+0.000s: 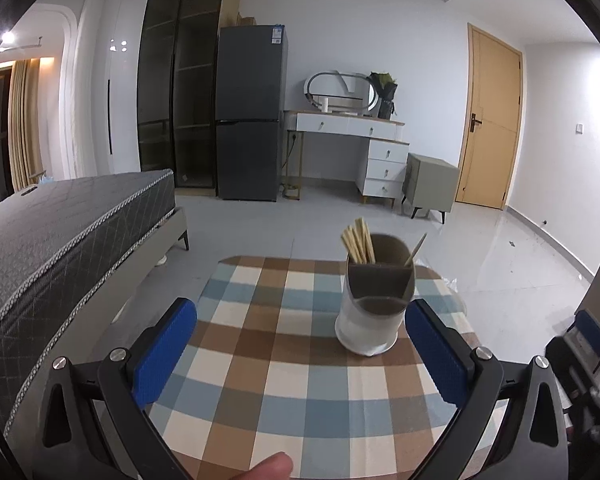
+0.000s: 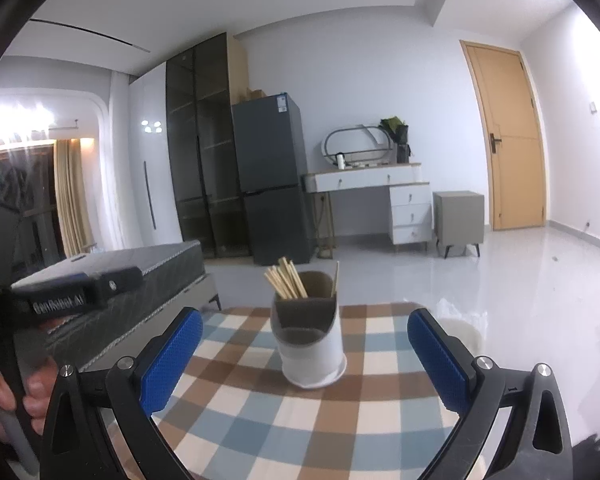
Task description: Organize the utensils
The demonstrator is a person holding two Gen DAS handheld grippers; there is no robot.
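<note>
Left gripper level over the checked tablecloth, jaws spread wide, nothing between the blue pads. Thumb tip at 6 o'clock in its view. Right gripper same: spread wide, empty, pointed forward. Utensil holder stands upright on the cloth at 12 o'clock from the right gripper, 1 o'clock from the left, apart from both. Chopsticks bunched in its rear-left compartment, one single stick rear right. Bed at 9 o'clock.

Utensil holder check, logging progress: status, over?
Left gripper open, right gripper open, both empty. Utensil holder upright on checked tablecloth, chopsticks bundled in one rear compartment, single stick in the other. Nothing blocking.
</note>
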